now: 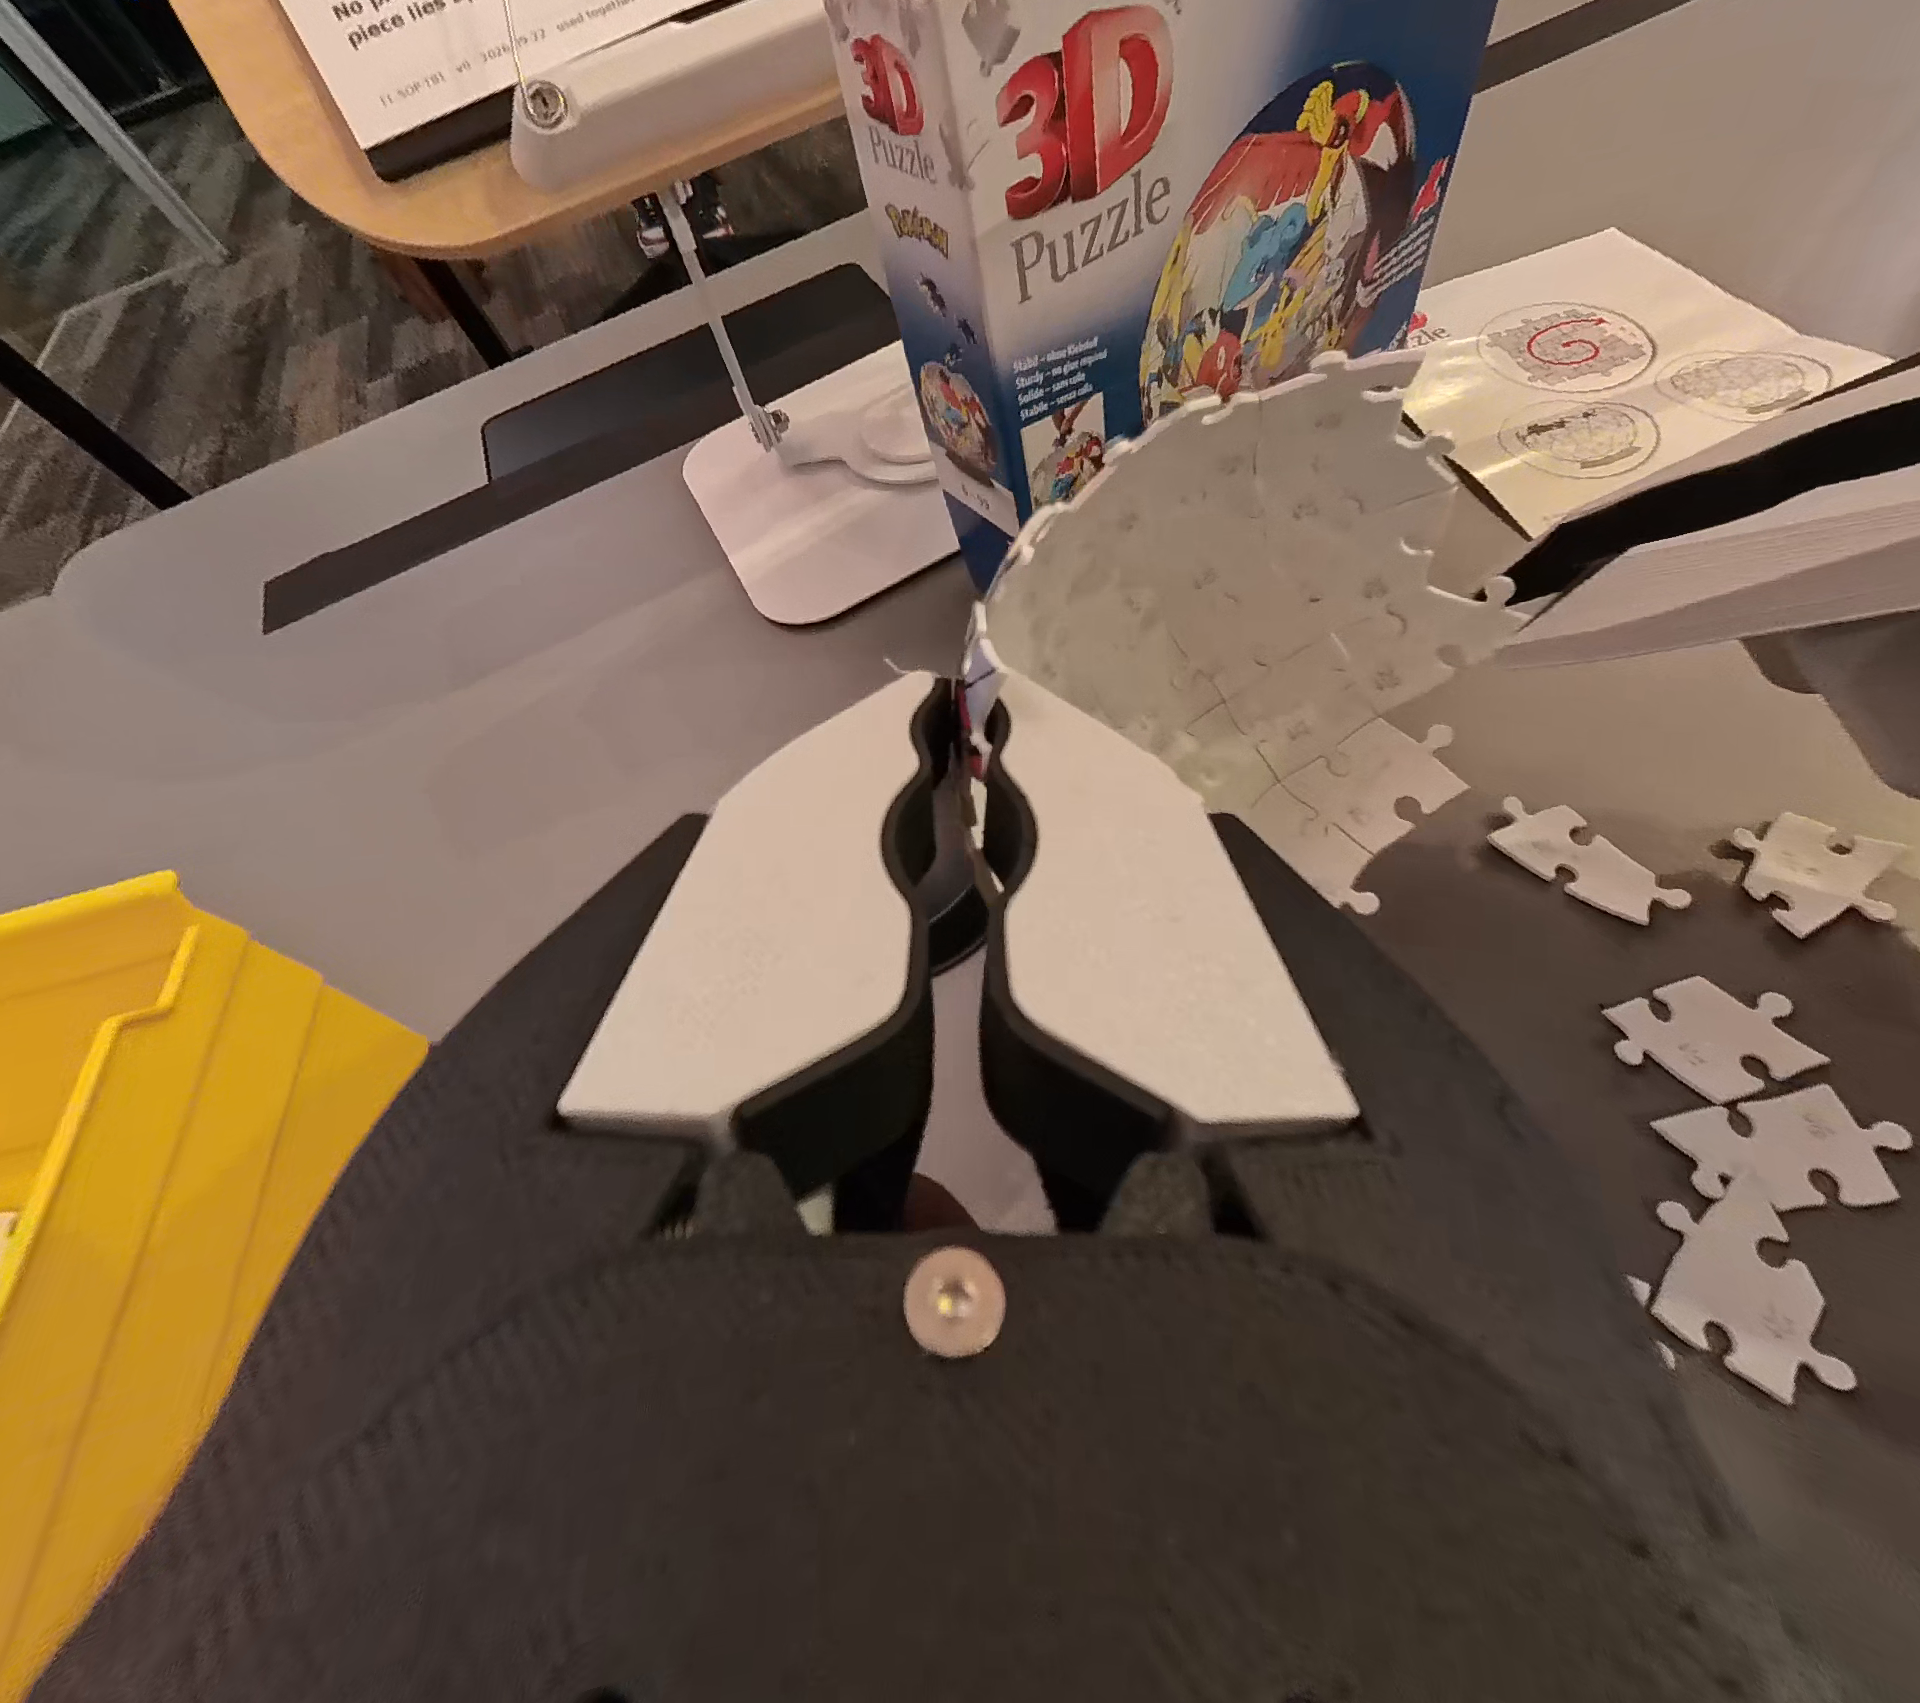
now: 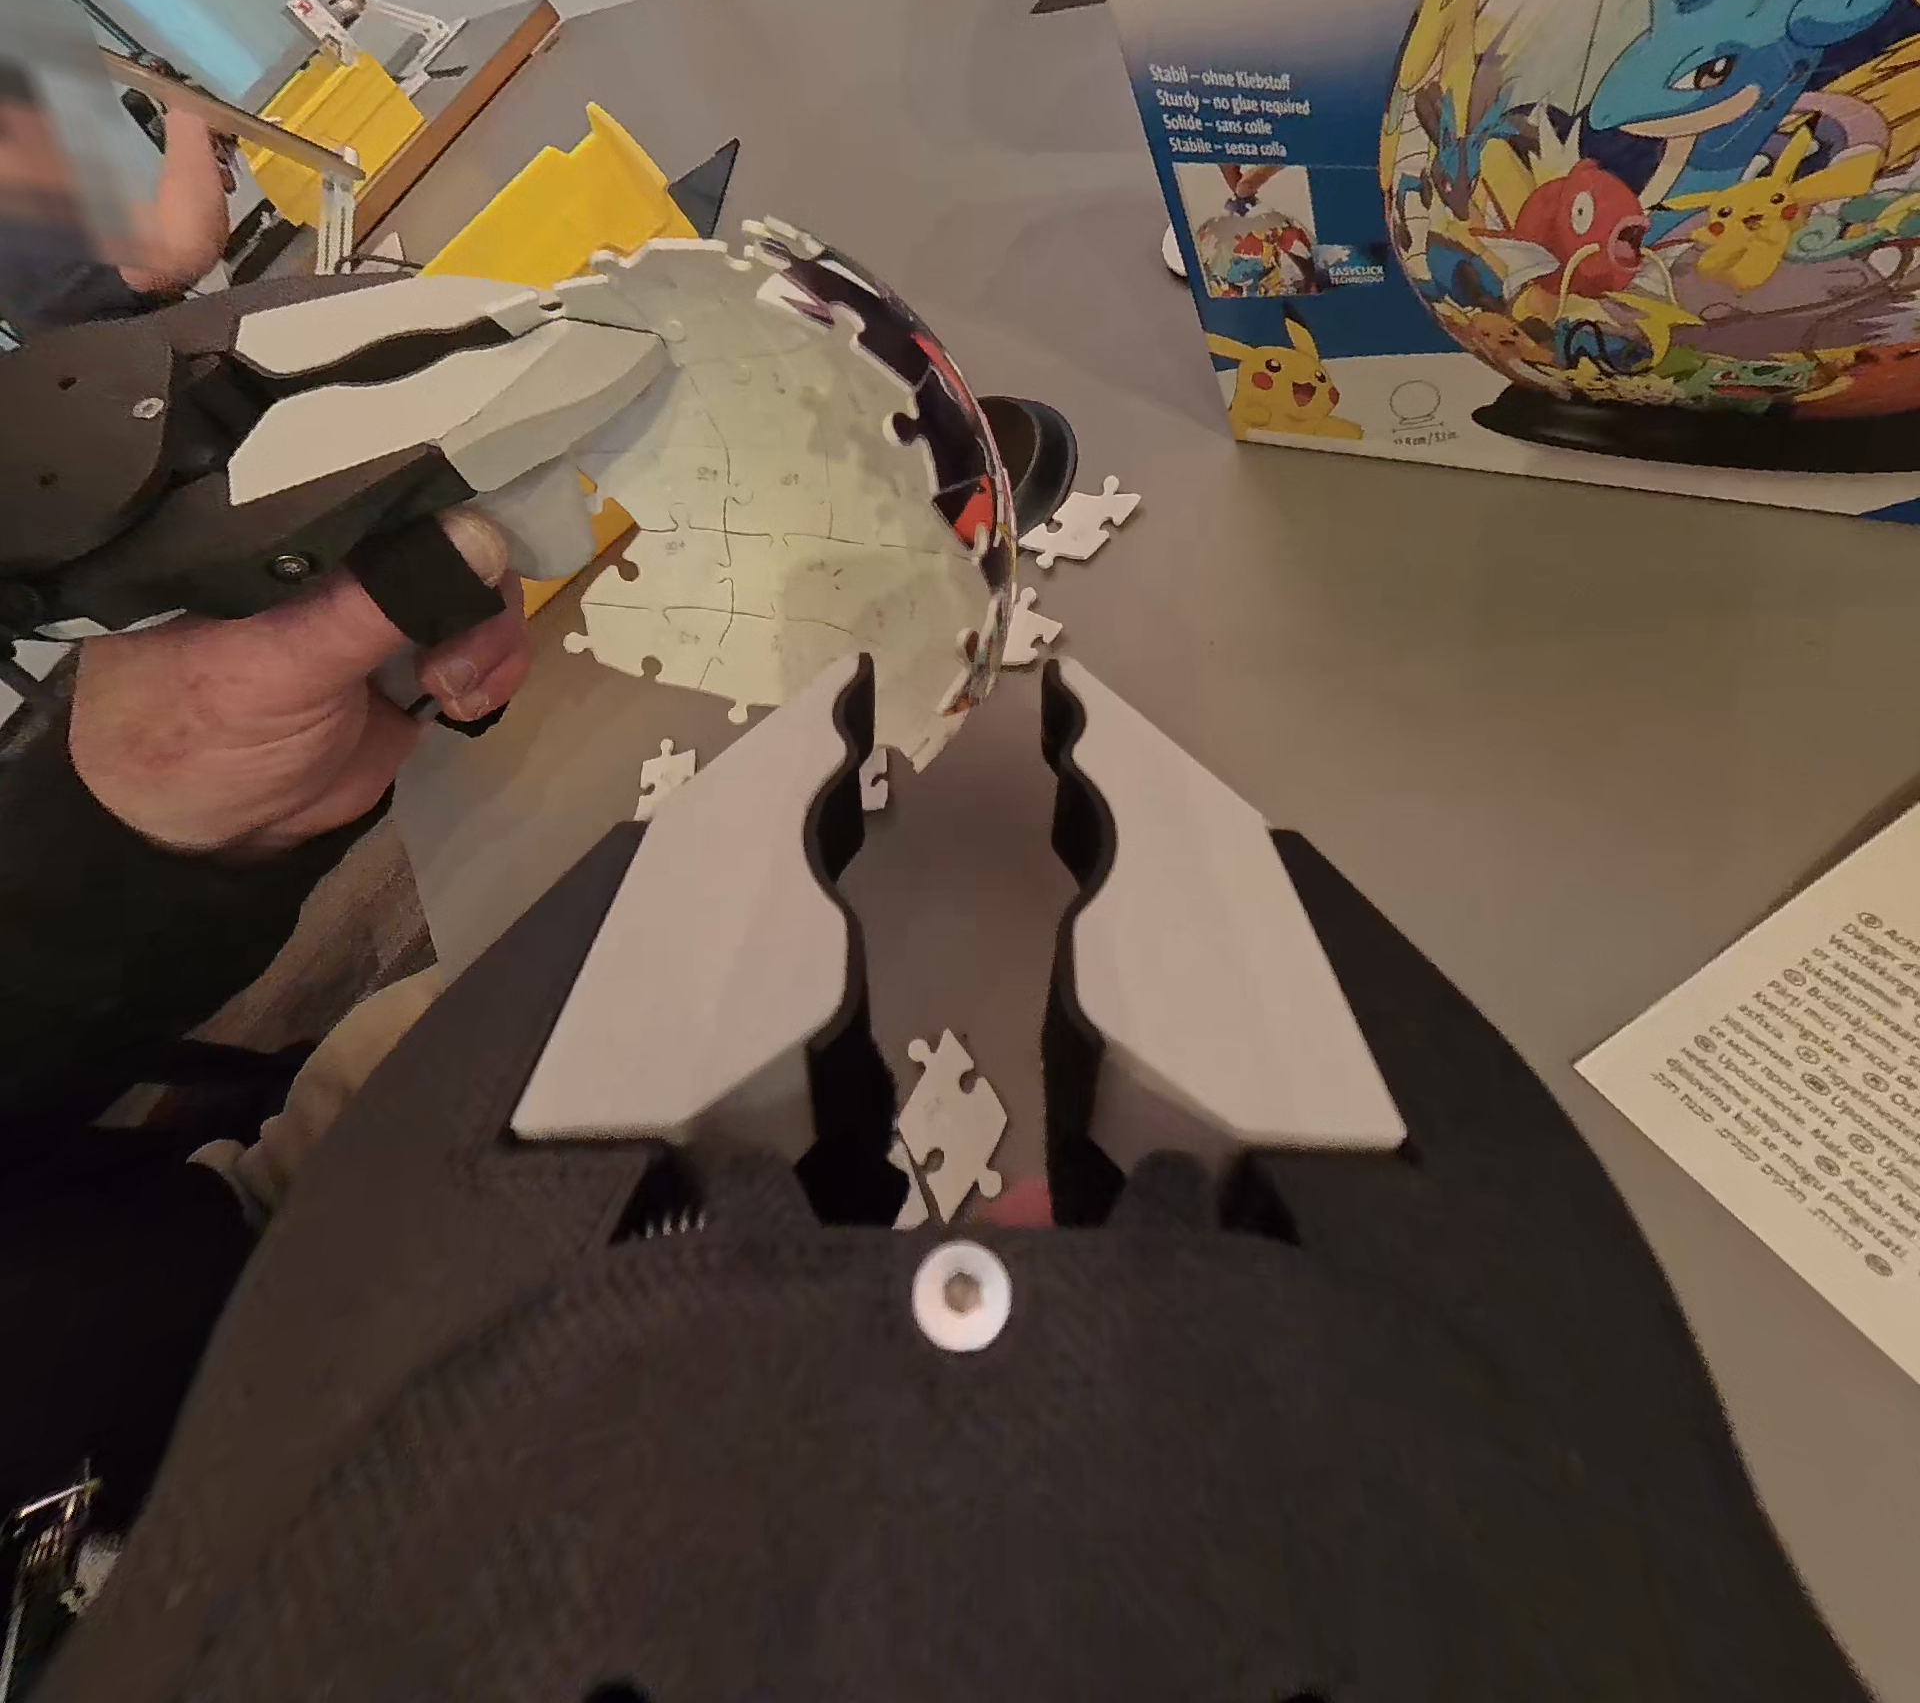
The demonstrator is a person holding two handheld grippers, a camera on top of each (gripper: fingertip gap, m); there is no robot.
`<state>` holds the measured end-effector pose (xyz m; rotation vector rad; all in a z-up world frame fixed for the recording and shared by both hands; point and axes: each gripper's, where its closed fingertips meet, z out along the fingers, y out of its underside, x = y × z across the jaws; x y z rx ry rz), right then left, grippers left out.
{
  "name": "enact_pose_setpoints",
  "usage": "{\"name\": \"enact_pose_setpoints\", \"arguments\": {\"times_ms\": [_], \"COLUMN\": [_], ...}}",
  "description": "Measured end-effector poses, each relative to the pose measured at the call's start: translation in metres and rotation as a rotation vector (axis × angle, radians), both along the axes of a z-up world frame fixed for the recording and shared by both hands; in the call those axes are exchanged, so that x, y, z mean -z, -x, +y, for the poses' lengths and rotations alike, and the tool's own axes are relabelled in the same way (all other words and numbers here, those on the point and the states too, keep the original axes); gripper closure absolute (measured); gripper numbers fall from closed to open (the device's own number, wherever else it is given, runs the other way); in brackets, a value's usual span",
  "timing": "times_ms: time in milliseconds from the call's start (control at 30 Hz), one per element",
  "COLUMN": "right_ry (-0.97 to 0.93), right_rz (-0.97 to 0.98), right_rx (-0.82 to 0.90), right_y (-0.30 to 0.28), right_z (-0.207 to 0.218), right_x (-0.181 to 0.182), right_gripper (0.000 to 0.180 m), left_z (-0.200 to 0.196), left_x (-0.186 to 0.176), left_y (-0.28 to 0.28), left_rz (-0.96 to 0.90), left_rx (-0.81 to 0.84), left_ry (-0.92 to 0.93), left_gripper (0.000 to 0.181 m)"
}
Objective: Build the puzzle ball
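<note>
A half-built puzzle ball shell (image 1: 1247, 614), white inside and printed outside, is held tilted above the table. My left gripper (image 1: 966, 718) is shut on the shell's rim. In the right wrist view the shell (image 2: 790, 510) shows its white inside, with the left gripper (image 2: 613, 334) clamped on its upper left rim. My right gripper (image 2: 956, 687) is open and empty, its fingertips at the shell's lower rim; I cannot tell if they touch. The right gripper also shows in the left wrist view (image 1: 1517, 604) at the shell's right rim. Loose white pieces (image 1: 1579, 864) lie on the table.
The puzzle box (image 1: 1143, 199) stands upright just behind the shell. A black ball stand (image 2: 1039, 448) sits under the shell. A yellow bin (image 1: 156, 1134) is at the left. An instruction sheet (image 1: 1610, 386) lies at the right. A white document stand (image 1: 810, 510) is behind. Tip to tip, the grippers are about 11 centimetres apart.
</note>
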<state>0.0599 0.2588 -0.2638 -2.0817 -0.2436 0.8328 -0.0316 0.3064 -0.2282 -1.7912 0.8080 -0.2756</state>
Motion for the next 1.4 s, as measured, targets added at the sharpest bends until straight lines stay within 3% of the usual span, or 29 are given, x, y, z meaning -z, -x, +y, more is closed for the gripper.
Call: {"name": "enact_pose_setpoints", "arguments": {"times_ms": [500, 933, 1400], "right_ry": [0.125, 0.135, 0.167], "right_rz": [0.009, -0.033, -0.038], "right_rx": [-0.074, -0.072, -0.063], "right_y": [0.018, 0.017, 0.015], "right_z": [-0.015, -0.016, -0.017], "right_x": [0.027, 0.037, 0.050], "right_gripper": [0.148, 0.169, 0.172], "left_z": [-0.001, -0.007, -0.012], "left_x": [0.002, 0.014, 0.030], "left_y": [-0.002, -0.009, -0.008], "left_rz": [-0.064, -0.107, -0.155], "left_rx": [0.000, 0.009, -0.008], "left_ry": [0.042, 0.109, 0.181], "left_gripper": [0.178, 0.177, 0.175]}}
